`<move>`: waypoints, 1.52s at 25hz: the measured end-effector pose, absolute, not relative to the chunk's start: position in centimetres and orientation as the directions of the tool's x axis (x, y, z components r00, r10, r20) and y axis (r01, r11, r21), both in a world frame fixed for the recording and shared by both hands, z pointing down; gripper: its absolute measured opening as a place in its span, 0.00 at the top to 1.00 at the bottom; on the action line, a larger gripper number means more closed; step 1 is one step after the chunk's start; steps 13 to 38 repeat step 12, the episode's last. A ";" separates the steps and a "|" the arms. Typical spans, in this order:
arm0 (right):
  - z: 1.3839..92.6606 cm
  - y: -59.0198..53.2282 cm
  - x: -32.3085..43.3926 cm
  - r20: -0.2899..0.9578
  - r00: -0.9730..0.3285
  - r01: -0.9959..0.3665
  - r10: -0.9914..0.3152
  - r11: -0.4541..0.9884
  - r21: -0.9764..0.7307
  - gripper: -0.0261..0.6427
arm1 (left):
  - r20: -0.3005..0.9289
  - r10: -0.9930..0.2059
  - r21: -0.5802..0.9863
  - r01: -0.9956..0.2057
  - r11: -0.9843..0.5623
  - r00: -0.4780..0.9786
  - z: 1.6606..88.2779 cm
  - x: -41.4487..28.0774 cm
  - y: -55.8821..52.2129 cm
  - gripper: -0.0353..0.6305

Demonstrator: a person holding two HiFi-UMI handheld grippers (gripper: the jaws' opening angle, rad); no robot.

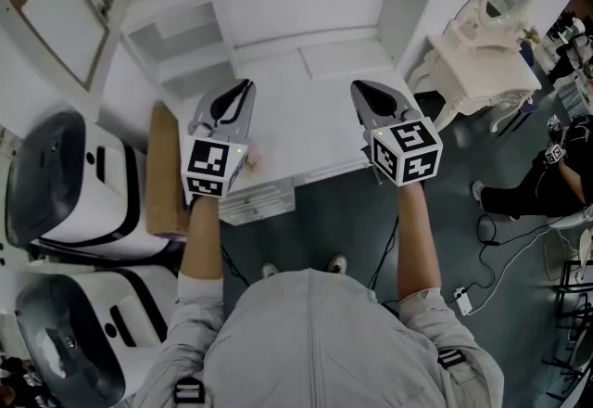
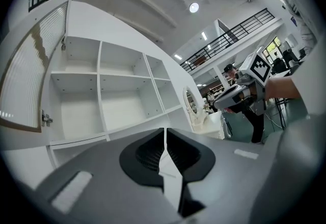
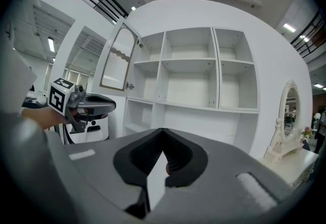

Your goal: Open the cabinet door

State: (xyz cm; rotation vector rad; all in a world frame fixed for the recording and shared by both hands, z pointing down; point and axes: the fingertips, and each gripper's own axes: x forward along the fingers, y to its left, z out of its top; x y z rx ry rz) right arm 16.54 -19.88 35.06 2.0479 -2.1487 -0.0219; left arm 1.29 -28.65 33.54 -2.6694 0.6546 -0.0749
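The white cabinet (image 1: 278,17) has bare open shelves, and its framed glass door (image 1: 56,3) stands swung wide open at the upper left. The same door shows in the left gripper view (image 2: 30,80) and in the right gripper view (image 3: 116,57). My left gripper (image 1: 243,86) is shut with nothing in it, held level before the lower shelves, well clear of the door. My right gripper (image 1: 363,89) hovers beside it, also shut and empty. Each gripper shows in the other's view: the right gripper (image 2: 239,93) and the left gripper (image 3: 86,106).
A white dressing table with an oval mirror (image 1: 482,54) stands right of the cabinet. Two white-and-black machines (image 1: 65,184) and a cardboard box (image 1: 165,170) crowd the left. A seated person's legs (image 1: 528,188) and cables (image 1: 491,258) lie at the right.
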 end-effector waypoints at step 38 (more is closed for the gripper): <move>35.2 -20.3 16.0 0.119 -0.059 -0.987 -0.991 0.076 0.140 0.96 | -0.031 -0.457 -0.392 -0.431 -0.813 0.889 33.7 1.5 -28.7 0.90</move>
